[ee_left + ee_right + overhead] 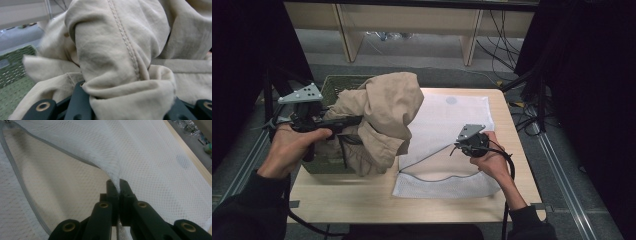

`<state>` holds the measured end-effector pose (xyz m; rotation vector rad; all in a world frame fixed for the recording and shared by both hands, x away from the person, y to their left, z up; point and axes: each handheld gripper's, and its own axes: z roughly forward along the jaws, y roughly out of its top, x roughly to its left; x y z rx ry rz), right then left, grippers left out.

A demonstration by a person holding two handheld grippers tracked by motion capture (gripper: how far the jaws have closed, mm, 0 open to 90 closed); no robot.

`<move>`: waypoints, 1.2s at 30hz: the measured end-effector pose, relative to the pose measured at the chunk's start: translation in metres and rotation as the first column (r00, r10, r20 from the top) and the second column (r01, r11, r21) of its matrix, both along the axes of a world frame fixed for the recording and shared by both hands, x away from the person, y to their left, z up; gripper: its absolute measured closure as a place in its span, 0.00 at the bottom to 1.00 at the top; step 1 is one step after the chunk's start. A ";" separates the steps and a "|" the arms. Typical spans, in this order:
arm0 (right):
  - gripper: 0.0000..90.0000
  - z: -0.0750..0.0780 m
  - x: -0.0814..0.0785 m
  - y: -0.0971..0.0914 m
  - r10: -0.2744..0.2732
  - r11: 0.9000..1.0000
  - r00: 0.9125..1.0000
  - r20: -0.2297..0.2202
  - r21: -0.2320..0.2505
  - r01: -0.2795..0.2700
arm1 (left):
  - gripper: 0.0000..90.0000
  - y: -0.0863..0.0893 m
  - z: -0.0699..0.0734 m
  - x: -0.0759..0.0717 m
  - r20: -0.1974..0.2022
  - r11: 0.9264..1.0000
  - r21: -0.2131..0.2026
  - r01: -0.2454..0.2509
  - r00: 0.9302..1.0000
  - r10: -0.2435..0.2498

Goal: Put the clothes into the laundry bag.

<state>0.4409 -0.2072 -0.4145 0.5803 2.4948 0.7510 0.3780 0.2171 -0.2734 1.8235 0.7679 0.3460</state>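
The beige garment (382,120) hung bunched from the left tongs (349,121), lifted above the green basket (337,85) at the bench's (362,200) left rear, its lower folds draped down over the basket's near side. In the left gripper view a thick fold with a stitched seam (125,42) was pinched between the jaws, so the left tongs (130,107) were clamped on the garment, part-way closed around the wad of cloth.

To the garment's right lay the white mesh laundry bag (452,130), flat on the bench, its grey-edged opening (432,176) curving along the near side and facing the garment. The right tongs (462,145) were pressed together on the bag's upper layer. In the right gripper view the tongs (117,187) pinched a ridge of mesh (140,157) and lifted it a little, with the grey hem (20,177) running off to one side and the lower layer showing inside.

Key relation: the bag's mouth sat to the right of and below the hanging garment, near it but not touching as far as I could tell. The left hand (292,145) carried the load and was the one to travel; the right hand (492,160) just held the mouth up. Judged next move: swing the garment rightward and down into the gap, lowest folds first. Risk: the gap looked shallow and the bundle bulky, so it could snag on the hem.
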 end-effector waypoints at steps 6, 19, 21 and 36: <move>0.99 0.001 0.001 -0.001 -0.002 1.000 1.000 -0.002 0.009 0.002 | 0.76 -0.018 0.005 -0.019 -0.031 0.991 -0.076 0.112 0.993 -0.114; 0.99 0.008 0.001 -0.006 -0.001 0.998 1.000 0.005 0.064 0.000 | 0.76 -0.112 -0.059 -0.042 -0.177 0.936 -0.001 0.351 0.922 -0.345; 0.99 0.012 0.000 -0.008 -0.010 0.997 1.000 0.011 0.081 0.010 | 0.76 -0.123 -0.073 -0.039 -0.213 0.935 -0.006 0.355 0.913 -0.348; 1.00 0.036 -0.009 -0.012 -0.010 0.992 0.999 0.032 0.127 0.006 | 0.73 -0.185 -0.123 -0.012 -0.301 0.916 0.185 0.357 0.907 -0.293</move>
